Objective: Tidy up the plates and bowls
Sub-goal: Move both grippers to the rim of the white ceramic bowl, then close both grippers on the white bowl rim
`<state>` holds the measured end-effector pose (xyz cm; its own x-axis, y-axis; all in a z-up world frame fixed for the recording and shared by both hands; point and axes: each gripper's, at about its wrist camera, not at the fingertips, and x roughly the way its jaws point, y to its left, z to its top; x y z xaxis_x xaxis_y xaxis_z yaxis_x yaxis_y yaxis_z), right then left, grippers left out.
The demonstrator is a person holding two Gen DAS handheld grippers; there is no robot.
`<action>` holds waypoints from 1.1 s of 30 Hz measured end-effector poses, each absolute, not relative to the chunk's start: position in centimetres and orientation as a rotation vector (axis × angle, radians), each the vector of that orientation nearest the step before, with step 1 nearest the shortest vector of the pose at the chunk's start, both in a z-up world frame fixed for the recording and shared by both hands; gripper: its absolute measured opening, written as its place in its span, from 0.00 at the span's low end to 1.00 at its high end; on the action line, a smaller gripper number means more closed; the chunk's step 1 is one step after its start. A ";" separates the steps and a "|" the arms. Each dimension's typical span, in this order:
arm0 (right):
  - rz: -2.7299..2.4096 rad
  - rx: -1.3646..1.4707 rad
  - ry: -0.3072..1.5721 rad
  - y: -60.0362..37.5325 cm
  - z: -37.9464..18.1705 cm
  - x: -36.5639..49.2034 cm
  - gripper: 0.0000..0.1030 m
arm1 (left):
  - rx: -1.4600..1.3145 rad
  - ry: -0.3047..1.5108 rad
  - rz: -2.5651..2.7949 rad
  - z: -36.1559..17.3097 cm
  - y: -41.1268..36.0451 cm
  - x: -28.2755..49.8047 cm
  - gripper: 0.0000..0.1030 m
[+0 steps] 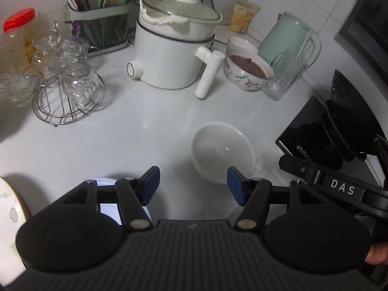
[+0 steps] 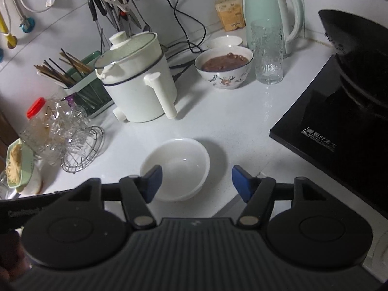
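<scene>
I am looking at the plain white empty ceramic bowl (image 2: 175, 167), which is sitting upright on the white speckled countertop (image 2: 230, 118), alone in the open middle, just ahead of both tools. My right gripper (image 2: 196, 181) is hovering over its near rim with the blue pads spread wide and nothing between them; the left pad is overlapping the rim in view, but I cannot tell whether it is touching. My left gripper (image 1: 193, 185) is likewise gaping and holding nothing, with the bowl off to its right.

I am judging the job as barely begun: no stack is showing, and this bowl is not yet gathered with anything.

Counting dishes, I am seeing four bowls: the empty one, a flower-patterned bowl filled with brown food (image 2: 224, 66), a small white bowl behind it (image 2: 225, 41), and a pale green bowl of shredded food (image 2: 15, 165) at the left edge. One white plate with a faint green print (image 1: 9, 220) is showing at the left margin, and a white-and-blue round dish (image 1: 109, 208) is hiding under the left tool, too covered to name.

Further out, there is one white electric cooking pot with a glass lid (image 2: 135, 77), one mint-green kettle (image 2: 271, 14), one textured drinking glass (image 2: 266, 53), one wire rack of clear glasses (image 2: 70, 143), one chopstick holder (image 2: 84, 92) and one black stove top (image 2: 339, 121).
</scene>
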<state>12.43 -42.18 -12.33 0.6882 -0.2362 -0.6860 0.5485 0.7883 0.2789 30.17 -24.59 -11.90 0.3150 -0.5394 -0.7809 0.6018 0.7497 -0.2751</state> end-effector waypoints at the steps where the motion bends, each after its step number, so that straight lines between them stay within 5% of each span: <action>1: -0.460 0.495 0.684 -42.4 -12.6 12.7 0.64 | 0.073 1.006 -0.753 -12.2 -25.0 30.4 0.65; 11: -0.422 0.531 0.768 -45.5 -15.6 15.7 0.62 | 0.093 1.063 -0.731 -15.1 -28.7 33.3 0.63; 16: -0.383 0.520 0.816 -46.3 -17.2 17.6 0.44 | 0.098 1.096 -0.738 -16.7 -30.0 34.4 0.56; 26: -0.334 0.489 0.838 -47.3 -19.4 19.7 0.33 | 0.013 1.165 -0.741 -19.6 -31.2 35.8 0.31; 33: -0.324 0.458 0.835 -47.3 -20.8 20.2 0.13 | -0.015 1.151 -0.750 -20.4 -31.0 35.9 0.27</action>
<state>20.24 -47.32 -20.79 0.6316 -0.0960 -0.7693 0.4475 0.8555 0.2606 35.89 -30.98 -20.45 0.1957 -0.5424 -0.8170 0.5277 0.7605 -0.3785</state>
